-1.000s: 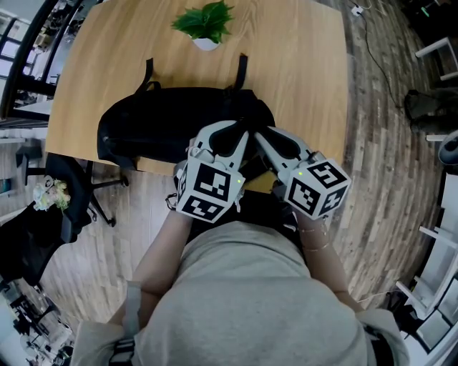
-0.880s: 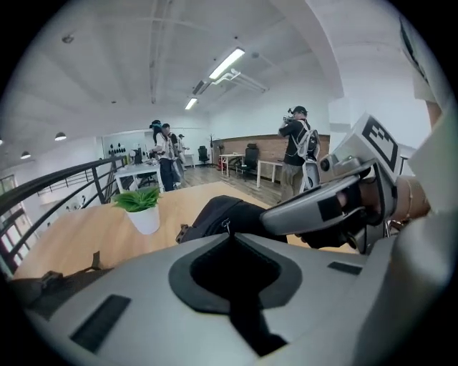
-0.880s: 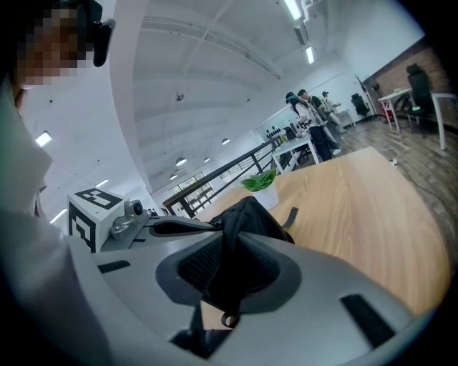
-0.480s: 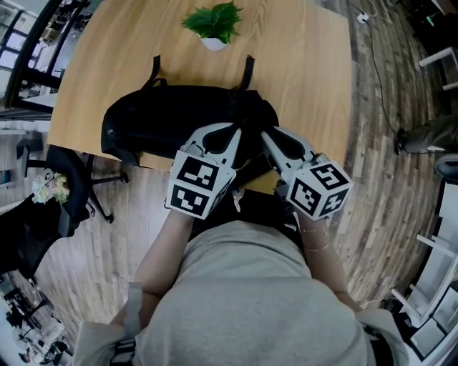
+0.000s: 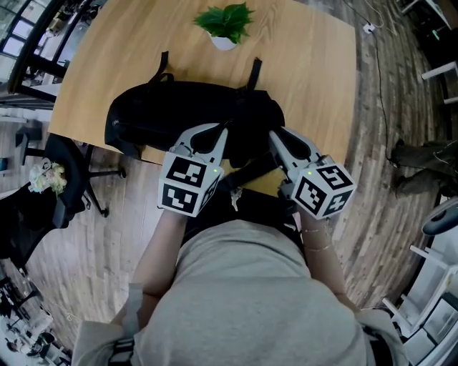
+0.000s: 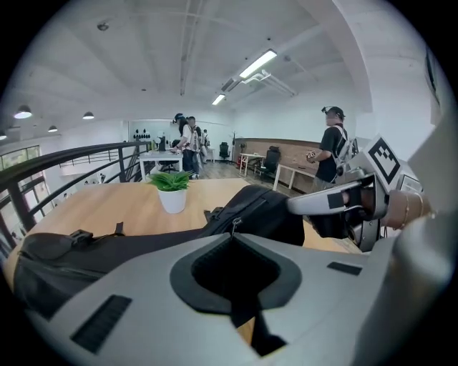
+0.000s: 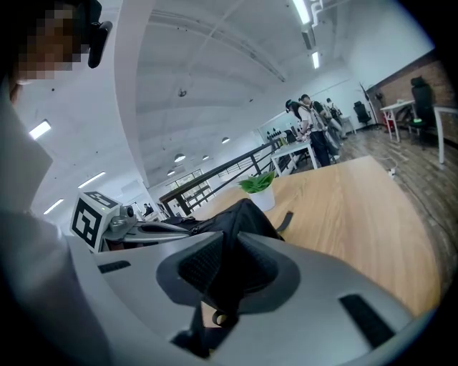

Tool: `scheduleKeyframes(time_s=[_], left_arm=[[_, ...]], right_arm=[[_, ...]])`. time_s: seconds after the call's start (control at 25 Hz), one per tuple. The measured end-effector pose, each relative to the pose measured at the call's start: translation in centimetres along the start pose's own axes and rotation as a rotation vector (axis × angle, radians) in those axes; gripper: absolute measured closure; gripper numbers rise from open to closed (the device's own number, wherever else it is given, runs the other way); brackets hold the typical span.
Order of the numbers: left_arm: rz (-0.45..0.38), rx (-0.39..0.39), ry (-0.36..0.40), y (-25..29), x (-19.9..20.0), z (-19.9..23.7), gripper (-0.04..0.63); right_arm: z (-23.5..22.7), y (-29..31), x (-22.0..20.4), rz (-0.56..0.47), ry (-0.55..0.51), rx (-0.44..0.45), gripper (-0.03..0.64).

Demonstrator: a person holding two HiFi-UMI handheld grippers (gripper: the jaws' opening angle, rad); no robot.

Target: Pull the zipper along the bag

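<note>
Two grippers meet at the near side of a black fabric bag point(image 5: 179, 118), which lies flat on a light wooden table point(image 5: 308, 64), close to the table's near edge. Its long axis runs left to right across the head view, roughly parallel to that edge. Its two black straps point(image 5: 255, 70) stick out from the far side toward a green potted plant in a white pot point(image 5: 227, 21), which stands apart from the bag farther back on the table. The left gripper point(image 5: 223, 131) points at the middle of the bag's near side. Its jaws are pressed together at the tips, with a small metal zipper pull point(image 6: 234, 224) pinched between them and standing up just above them. The right gripper point(image 5: 273, 134) comes in at the bag's right end, beside the left one but not touching it. Its jaws are nearly together, clamped on a raised fold of the bag's black fabric, and a narrow strap end with a ring point(image 7: 218, 317) hangs below the pads. Both grippers slope down toward the bag
</note>
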State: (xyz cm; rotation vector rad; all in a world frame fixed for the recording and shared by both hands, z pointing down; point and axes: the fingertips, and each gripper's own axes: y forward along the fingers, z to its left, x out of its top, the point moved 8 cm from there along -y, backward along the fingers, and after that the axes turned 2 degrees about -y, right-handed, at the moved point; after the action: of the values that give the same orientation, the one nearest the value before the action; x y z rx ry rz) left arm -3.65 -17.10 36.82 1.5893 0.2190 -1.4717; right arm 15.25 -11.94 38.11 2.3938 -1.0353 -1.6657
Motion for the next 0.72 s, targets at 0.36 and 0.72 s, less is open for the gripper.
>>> scheduleKeyframes(time_s=[0.36,0.72], left_arm=[[-0.036,0.149,-0.105,-2.5,-0.8,2.8,0.572],[-0.061,0.271,-0.136,-4.5,-1.5,4.8,0.571]], right_arm=[[-0.2,0.1,0.5,0.007,-0.013,0.0,0.545],[-0.4,0.4,1.0,0.027,-0.041,0.03,0.543]])
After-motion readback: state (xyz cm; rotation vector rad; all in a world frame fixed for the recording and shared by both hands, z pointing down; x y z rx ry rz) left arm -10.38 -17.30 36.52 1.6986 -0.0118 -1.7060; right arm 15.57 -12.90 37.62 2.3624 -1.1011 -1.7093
